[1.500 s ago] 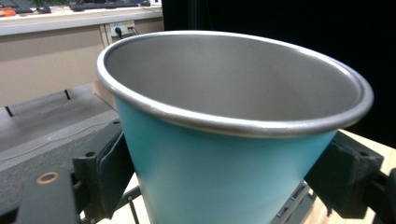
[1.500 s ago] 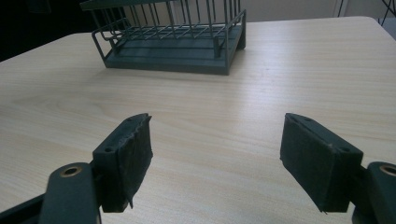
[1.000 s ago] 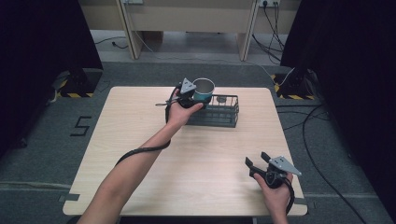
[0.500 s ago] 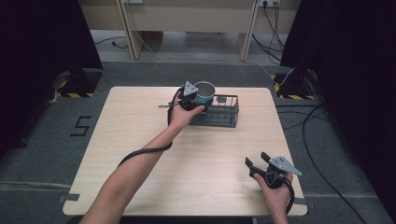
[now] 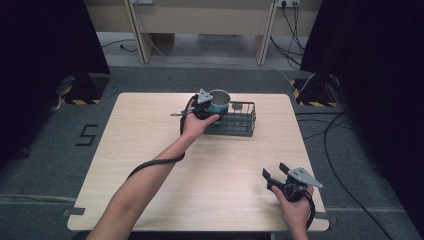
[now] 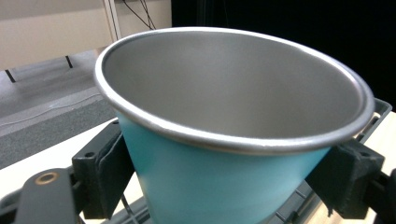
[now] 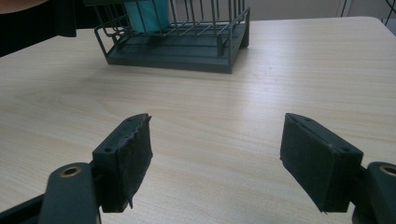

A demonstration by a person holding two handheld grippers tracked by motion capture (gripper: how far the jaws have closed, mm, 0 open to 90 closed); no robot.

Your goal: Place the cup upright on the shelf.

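Along the 9 o'clock side the bench [image 5: 150, 130] is bare wood. The left hand [image 5: 196, 124] reaches across it toward 12 o'clock. Its left claw [image 6: 224, 179] is clamped on the teal cup [image 5: 219, 102], one black pad pressed to each side of the painted wall below the steel rim. The cup is upright but tipped a little, with its mouth open to the left gripper view.

The cup sits at the 9 o'clock end of the dark wire rack [image 5: 240, 125], which stands at the bench's 12 o'clock edge. A second ago it rode slightly higher. Since then the cup and hand have sunk a little, so the cup is being lowered into the rack. In the right gripper view its teal base shows behind the wires, low in that end bay. I cannot tell whether it touches the rack floor yet.

The placing looks nearly done. What is left is probably to settle the base flat and then let the pads part without dragging the cup over.

At about 5 o'clock, well apart from the rack, the right claw [image 7: 229, 156] has not moved over that second. Its jaws stand wide with nothing between them and point toward the rack, just above the wood.
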